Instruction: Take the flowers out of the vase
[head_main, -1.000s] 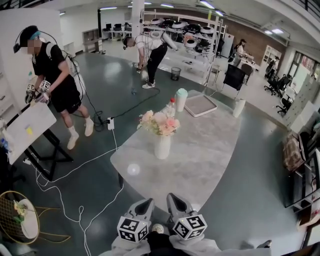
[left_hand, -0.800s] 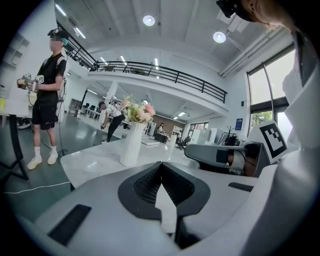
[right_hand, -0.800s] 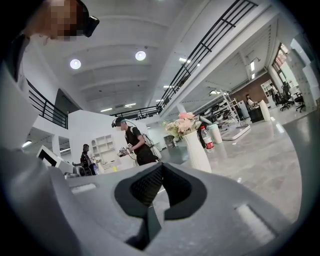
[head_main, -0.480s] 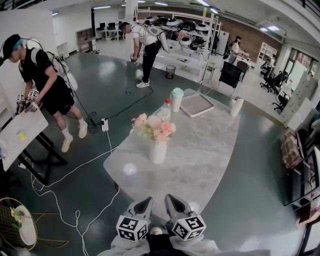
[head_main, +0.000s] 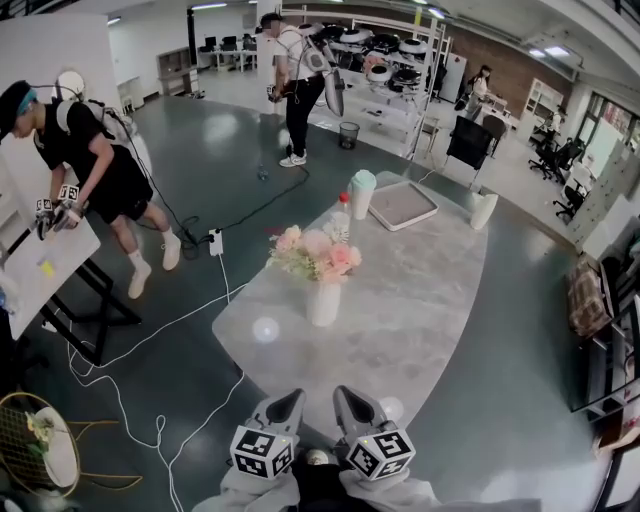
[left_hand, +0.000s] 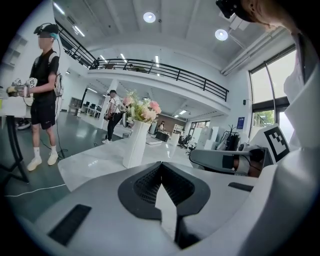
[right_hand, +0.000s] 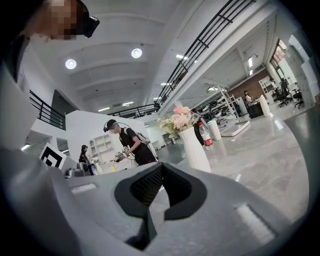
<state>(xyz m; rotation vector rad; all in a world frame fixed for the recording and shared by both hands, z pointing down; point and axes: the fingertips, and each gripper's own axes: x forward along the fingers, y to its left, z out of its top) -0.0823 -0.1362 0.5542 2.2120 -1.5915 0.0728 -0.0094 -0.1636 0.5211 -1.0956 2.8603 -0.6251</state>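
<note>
Both my grippers are clenched on nothing. In the left gripper view my left gripper (left_hand: 161, 166) has its jaws pressed together into one seam, the black pads (left_hand: 146, 183) meeting at a point with only air ahead. The right gripper view shows my right gripper (right_hand: 161, 169) the same way, tips together and empty. The pads carry a fine grid texture and are set in smooth, pale grey plastic with rounded shoulders. In the head view both grippers sit low and side by side near the closest edge of the table (head_main: 410, 300), noses toward it. Each has a marker cube (head_main: 262, 452) behind, with black-and-white squares on its faces.

The flowers (head_main: 318, 252) stand in the vase (head_main: 324, 302), well apart from both grippers, toward the table's left side. The bunch is soft and rounded, pink and cream blooms with green leaves spilling over the rim. The vase is white, upright and slim, a little broader at the foot, with a matte look. The tabletop is pale grey with a stone pattern, glossy, with rounded corners, and it throws back a bright spot of light. Beyond the vase stand a clear bottle (head_main: 342, 218) with a red cap and a tall cup (head_main: 362, 193) with a mint lid, beside a square, shallow tray (head_main: 403, 206). The floor (head_main: 200, 190) is dark, polished and reflective
</note>
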